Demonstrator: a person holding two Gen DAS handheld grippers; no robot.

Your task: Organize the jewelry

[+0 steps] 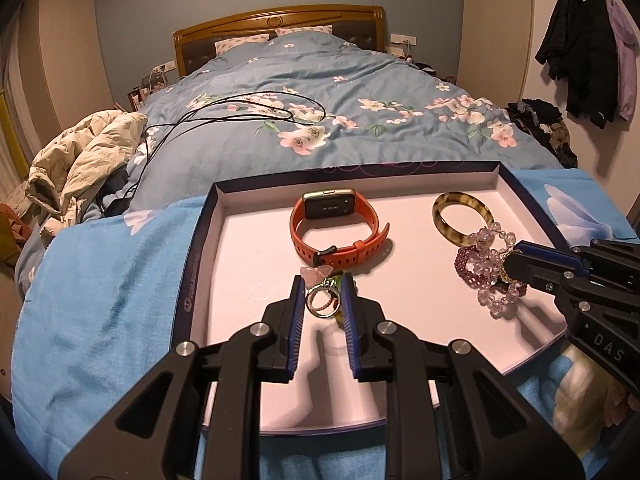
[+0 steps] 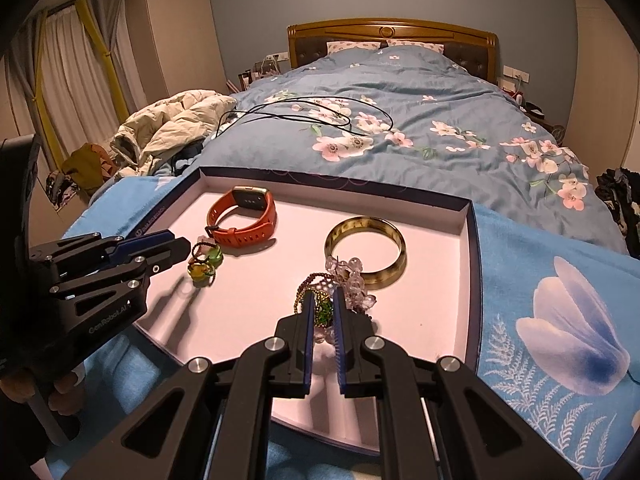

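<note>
I have both tongs down in the shallow white-lined box tray with the dark blue rim (image 1: 208,216), which sits on a light blue flowered blanket (image 1: 100,300) at the foot of the bed.

My left tongs (image 1: 323,300) are nearly closed around a small cluster of metal rings with red and green beads (image 1: 322,300); the pads look to be pressing on it, so I judge it gripped. My right tongs (image 2: 323,312) are almost fully closed on a green beaded piece (image 2: 324,311) at the near edge of the tangle of clear crystal and dark red bead bracelets (image 2: 352,280).

Everything here should be light. The rings are hard and smooth, likely to slip or roll out from flat pads, so I would pinch across the band rather than on a bead. The bead strands are limp and will drape and snag one another; lifting one may drag its neighbours along. The crystal beads may chip if dropped.

The amber-and-brown mottled bangle (image 2: 366,252), touching the bead tangle, is rigid and glossy, best gripped across its wall. The orange-strapped smartwatch (image 1: 332,224), towards the tray's far side, has a grippy, flexible strap, the safest place to hold.
</note>
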